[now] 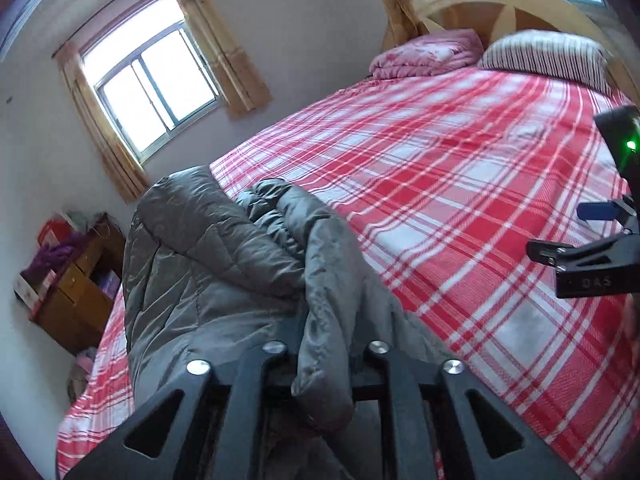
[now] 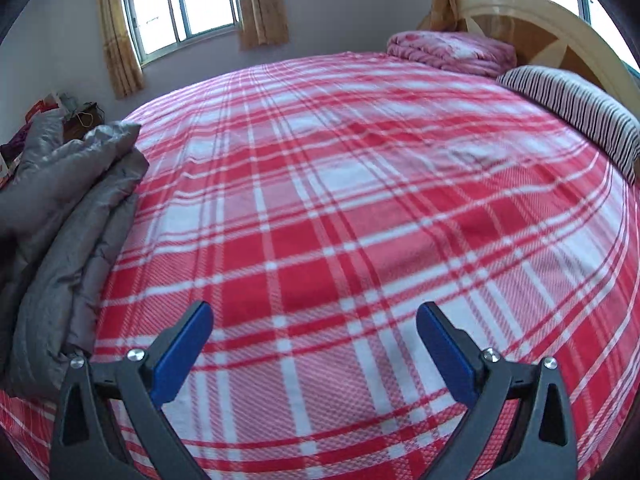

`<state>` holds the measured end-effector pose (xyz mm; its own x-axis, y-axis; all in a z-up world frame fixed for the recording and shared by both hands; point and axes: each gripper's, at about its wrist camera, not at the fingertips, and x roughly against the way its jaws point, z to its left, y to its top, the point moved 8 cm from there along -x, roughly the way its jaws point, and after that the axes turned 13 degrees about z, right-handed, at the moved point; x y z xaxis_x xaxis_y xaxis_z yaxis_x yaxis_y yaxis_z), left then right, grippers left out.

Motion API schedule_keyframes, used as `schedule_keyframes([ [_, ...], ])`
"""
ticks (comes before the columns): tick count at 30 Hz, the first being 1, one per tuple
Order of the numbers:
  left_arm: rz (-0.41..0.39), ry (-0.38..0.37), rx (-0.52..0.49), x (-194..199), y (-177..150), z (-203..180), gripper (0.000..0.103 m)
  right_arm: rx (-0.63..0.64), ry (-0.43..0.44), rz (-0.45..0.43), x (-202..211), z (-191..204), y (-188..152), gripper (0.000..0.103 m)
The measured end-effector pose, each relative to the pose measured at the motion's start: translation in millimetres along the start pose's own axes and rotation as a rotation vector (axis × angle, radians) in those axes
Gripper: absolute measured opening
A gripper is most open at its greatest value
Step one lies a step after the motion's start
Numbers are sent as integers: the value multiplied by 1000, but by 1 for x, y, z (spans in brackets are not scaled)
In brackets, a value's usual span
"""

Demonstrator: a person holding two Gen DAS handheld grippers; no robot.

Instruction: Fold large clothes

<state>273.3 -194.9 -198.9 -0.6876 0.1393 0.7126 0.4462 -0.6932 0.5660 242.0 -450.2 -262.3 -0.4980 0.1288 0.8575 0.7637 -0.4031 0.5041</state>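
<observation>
The left gripper (image 1: 324,364) is clamped on a fold of the grey quilted puffer jacket (image 1: 224,264). Its black fingers sit close together, and a flap of the grey fabric spills out between them and droops toward the camera, hiding the fingertips. From that pinch the jacket runs away in a crumpled, bunched ridge along the left part of the bed, with an elastic-gathered cuff lying across its top.

The right gripper (image 2: 314,344) is spread wide and holds nothing. Its two blue rubber pads (image 2: 184,350) stand far apart above bare bedcover. In the right wrist view the jacket (image 2: 68,208) is heaped at the far left, near the bed's edge and well apart from this gripper. The right gripper also shows at the right edge of the left wrist view as a black frame with a green light and one blue pad.

Under both lies the red-and-white plaid bedspread (image 2: 340,200), stretched across a large bed with light wrinkles near its middle. At the head of the bed rest a folded pink quilt (image 2: 452,54) and, beside it, a black-and-white striped pillow (image 2: 576,110), both against a curved pale wooden headboard (image 2: 540,16).

On the far wall is a sliding glass window (image 1: 156,84) flanked by tan patterned curtains (image 1: 224,40). A brown wooden cabinet (image 1: 76,292), with boxes and purple cloth piled on top, stands beside the bed.
</observation>
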Motion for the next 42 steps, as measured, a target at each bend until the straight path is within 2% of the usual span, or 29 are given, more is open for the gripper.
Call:
schedule_keyframes([
  [1,-1,4,-7,6,-1,-1,27,-2,3,6,-3,-2,-2,103],
  [3,-20,25,-4,27,2,4,55,-6,8,-3,-2,-3,-3,103],
  [4,-61,36,-2,45,4,6,60,-5,8,-4,-2,-3,-3,103],
  [6,-134,30,-1,75,11,7,92,-2,5,1,-4,-4,-2,103],
  [7,-183,35,10,97,12,14,97,0,2,2,-4,-4,-2,103],
  [9,-233,47,42,119,14,31,97,4,-4,1,-5,-4,-3,103],
  [12,-197,114,164,118,8,87,98,6,3,9,-4,-4,-1,103],
  [13,-165,142,213,108,3,111,98,2,12,12,-3,-4,1,103],
  [15,-42,236,359,74,-18,173,98,1,35,7,8,1,10,100],
  [16,0,255,407,61,-27,192,98,8,47,-4,14,6,16,100],
  [17,81,295,496,38,-43,225,98,21,64,-23,25,13,27,100],
  [19,172,338,608,8,-63,264,98,57,96,-61,47,36,52,100],
  [21,224,357,688,-18,-74,289,98,102,140,-89,66,65,77,100],
  [23,241,335,726,-37,-74,299,98,174,157,-132,87,106,106,100],
  [25,265,323,741,-59,-72,303,98,248,190,-133,95,147,125,100],
  [27,301,307,741,-76,-73,298,98,291,233,-85,87,186,139,100],
  [30,317,243,813,-96,-83,297,98,345,250,-7,64,231,147,97],
  [36,292,129,885,-116,-85,287,98,431,251,106,24,282,145,92],
  [37,283,120,887,-115,-85,287,98,452,257,132,17,288,142,85],
  [39,274,104,883,-115,-82,287,98,482,283,207,2,292,132,60],
  [40,268,100,879,-113,-80,286,98,489,295,234,-4,292,127,37],
  [41,258,98,874,-111,-78,286,98,490,320,252,-9,291,121,26],
  [42,248,100,868,-108,-75,285,98,481,336,248,-8,286,120,23],
])
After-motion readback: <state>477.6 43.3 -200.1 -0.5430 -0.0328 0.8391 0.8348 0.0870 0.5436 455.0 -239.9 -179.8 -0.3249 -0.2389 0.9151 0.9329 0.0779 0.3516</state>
